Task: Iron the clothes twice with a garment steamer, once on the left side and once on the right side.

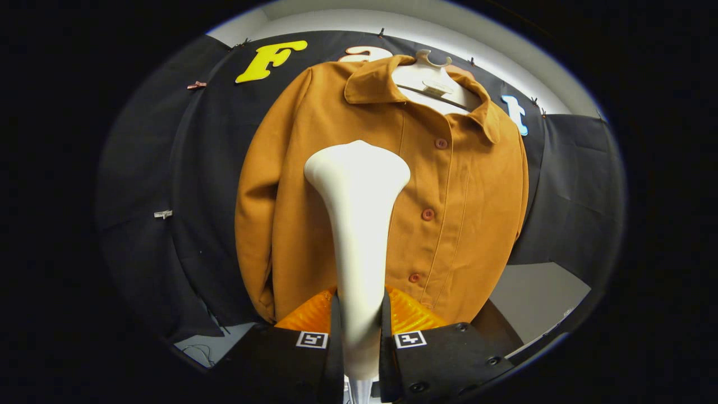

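A mustard-brown buttoned jacket [460, 191] hangs on a white hanger [432, 78] against the booth's black wall. My gripper [360, 322] is shut on the white garment steamer [359, 224], both fingers pressing its handle. The steamer's flared head rises ahead of the fingers and sits in front of the jacket's left chest panel, left of the button row [427, 214]. Whether the head touches the cloth cannot be told. The steamer hides the middle of the jacket.
Black cloth [168, 196] covers the wall behind and to both sides of the jacket. A pale surface [538, 297] shows low on the right, beyond the jacket's hem. Small clips [163, 214] pin the cloth on the left.
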The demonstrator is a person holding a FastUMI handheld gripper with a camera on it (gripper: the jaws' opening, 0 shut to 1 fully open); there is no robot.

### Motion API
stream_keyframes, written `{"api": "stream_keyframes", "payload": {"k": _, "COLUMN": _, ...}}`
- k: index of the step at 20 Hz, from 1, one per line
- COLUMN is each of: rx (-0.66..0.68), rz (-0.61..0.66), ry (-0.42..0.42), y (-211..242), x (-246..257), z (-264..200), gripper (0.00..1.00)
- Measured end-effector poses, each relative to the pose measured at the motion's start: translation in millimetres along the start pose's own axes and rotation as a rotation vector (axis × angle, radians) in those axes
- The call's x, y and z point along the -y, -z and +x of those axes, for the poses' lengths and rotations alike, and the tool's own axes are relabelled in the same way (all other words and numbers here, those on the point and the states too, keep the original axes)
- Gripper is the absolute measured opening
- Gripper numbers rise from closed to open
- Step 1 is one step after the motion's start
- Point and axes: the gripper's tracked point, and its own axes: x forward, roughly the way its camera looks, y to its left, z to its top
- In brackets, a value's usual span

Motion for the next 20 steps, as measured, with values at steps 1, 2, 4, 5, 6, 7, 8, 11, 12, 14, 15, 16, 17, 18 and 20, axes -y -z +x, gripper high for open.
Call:
{"api": "stream_keyframes", "payload": {"k": 1, "rx": -0.010, "rz": 0.002, "ry": -0.002, "y": 8, "x": 0, "z": -1, "gripper": 0.28}}
{"api": "stream_keyframes", "payload": {"k": 2, "rx": -0.024, "rz": 0.002, "ry": -0.003, "y": 17, "x": -2, "z": 0, "gripper": 0.28}}
{"api": "stream_keyframes", "payload": {"k": 4, "rx": -0.055, "rz": 0.004, "ry": -0.006, "y": 37, "x": -3, "z": -1, "gripper": 0.28}}
{"api": "stream_keyframes", "payload": {"k": 5, "rx": -0.070, "rz": 0.001, "ry": -0.007, "y": 48, "x": -3, "z": -3, "gripper": 0.28}}
{"api": "stream_keyframes", "payload": {"k": 6, "rx": -0.084, "rz": -0.003, "ry": -0.008, "y": 58, "x": -3, "z": -1, "gripper": 0.28}}
{"api": "stream_keyframes", "payload": {"k": 7, "rx": -0.097, "rz": -0.007, "ry": -0.011, "y": 68, "x": -4, "z": -1, "gripper": 0.28}}
{"api": "stream_keyframes", "payload": {"k": 8, "rx": -0.109, "rz": -0.008, "ry": -0.016, "y": 80, "x": -5, "z": -2, "gripper": 0.28}}
{"api": "stream_keyframes", "payload": {"k": 11, "rx": -0.153, "rz": -0.013, "ry": -0.021, "y": 112, "x": -7, "z": -5, "gripper": 0.28}}
{"api": "stream_keyframes", "payload": {"k": 12, "rx": -0.168, "rz": -0.013, "ry": -0.019, "y": 121, "x": -6, "z": -6, "gripper": 0.28}}
{"api": "stream_keyframes", "payload": {"k": 14, "rx": -0.212, "rz": -0.014, "ry": -0.019, "y": 143, "x": -7, "z": -6, "gripper": 0.28}}
{"api": "stream_keyframes", "payload": {"k": 15, "rx": -0.236, "rz": -0.011, "ry": -0.020, "y": 154, "x": -8, "z": -7, "gripper": 0.28}}
{"api": "stream_keyframes", "payload": {"k": 16, "rx": -0.257, "rz": -0.016, "ry": -0.020, "y": 163, "x": -8, "z": -7, "gripper": 0.28}}
{"api": "stream_keyframes", "payload": {"k": 17, "rx": -0.277, "rz": -0.024, "ry": -0.019, "y": 173, "x": -8, "z": -10, "gripper": 0.28}}
{"api": "stream_keyframes", "payload": {"k": 18, "rx": -0.295, "rz": -0.027, "ry": -0.021, "y": 180, "x": -8, "z": -12, "gripper": 0.28}}
{"api": "stream_keyframes", "payload": {"k": 20, "rx": -0.330, "rz": -0.025, "ry": -0.026, "y": 195, "x": -5, "z": -14, "gripper": 0.28}}
